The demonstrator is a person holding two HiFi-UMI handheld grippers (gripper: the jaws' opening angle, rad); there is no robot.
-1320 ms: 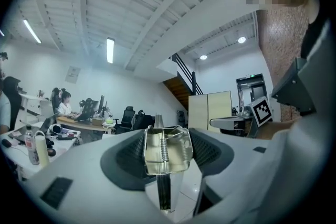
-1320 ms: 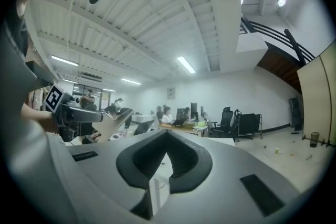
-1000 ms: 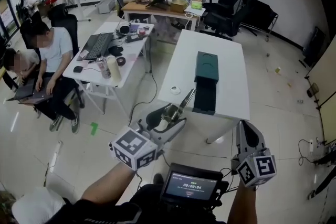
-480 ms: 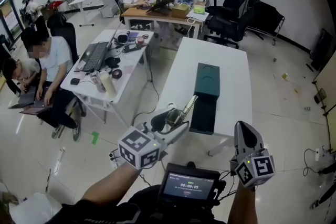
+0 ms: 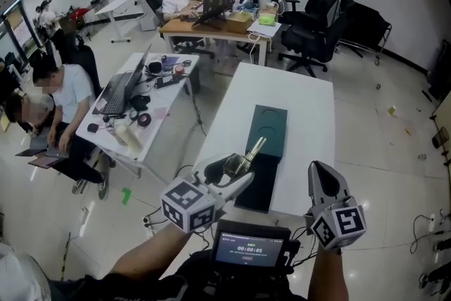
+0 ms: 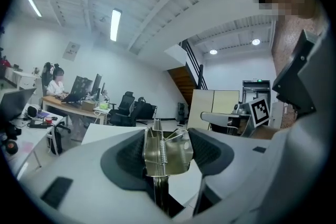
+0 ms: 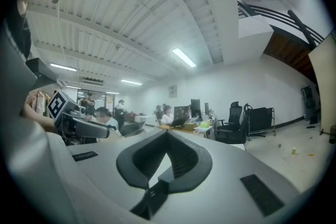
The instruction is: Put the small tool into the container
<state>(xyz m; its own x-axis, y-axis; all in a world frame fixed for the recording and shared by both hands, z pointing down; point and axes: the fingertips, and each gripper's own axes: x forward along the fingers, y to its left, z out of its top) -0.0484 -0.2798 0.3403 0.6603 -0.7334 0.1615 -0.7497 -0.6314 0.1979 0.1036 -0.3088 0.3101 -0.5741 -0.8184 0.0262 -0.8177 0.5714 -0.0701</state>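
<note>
At lower centre, the left hand-held gripper, clamped on the small tool, has neared the container, so placing seems imminent

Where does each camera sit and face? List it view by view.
Head view: on the head, looking down at the table and container; left gripper and right gripper show.
Left gripper view: on that gripper, looking along its jaws, shut on the tool.
Right gripper view: on that gripper, along its shut, empty jaws.
Shared: head and left gripper views both show the tool.
</note>
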